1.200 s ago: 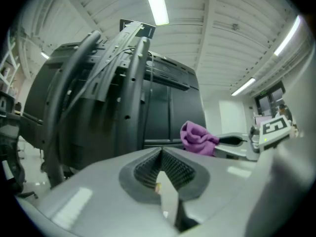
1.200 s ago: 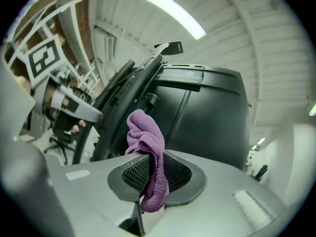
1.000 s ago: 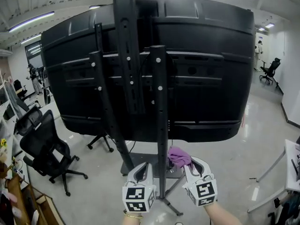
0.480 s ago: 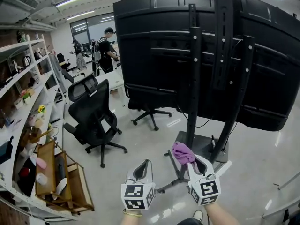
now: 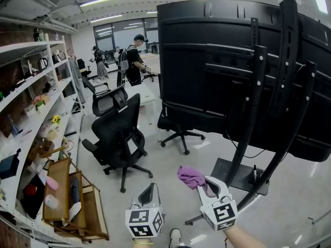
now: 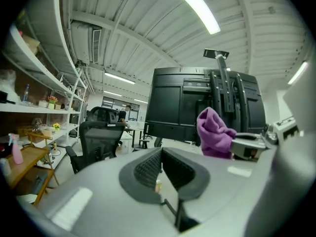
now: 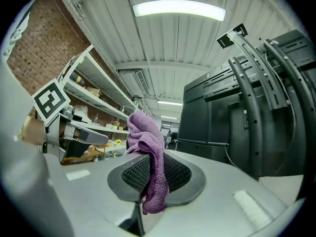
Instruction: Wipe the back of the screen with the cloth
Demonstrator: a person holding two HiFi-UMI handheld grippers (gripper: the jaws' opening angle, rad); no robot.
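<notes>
The big black screen [image 5: 222, 61] stands back-side toward me on a wheeled stand [image 5: 243, 177] at the right of the head view. A purple cloth [image 5: 190, 176] is pinched in my right gripper [image 5: 205, 185], low in the middle, short of the screen's left edge. In the right gripper view the cloth [image 7: 150, 167] hangs between the shut jaws, with the screen's back [image 7: 237, 117] ahead at right. My left gripper [image 5: 147, 194] is shut with nothing in it beside the right one; its own view shows the cloth [image 6: 213, 134] and the screen [image 6: 197, 105] ahead.
Black office chairs [image 5: 120, 138] stand left of the screen. Shelving with small items [image 5: 31, 118] and a wooden crate [image 5: 67, 200] line the left side. People [image 5: 133, 61] stand in the far background. The stand's metal legs [image 5: 253, 195] spread over the floor near my right gripper.
My view has swung left: the screen shifted from the centre to the right, and the shelves and chairs came into view. Both grippers stayed low, the right one still holding the cloth.
</notes>
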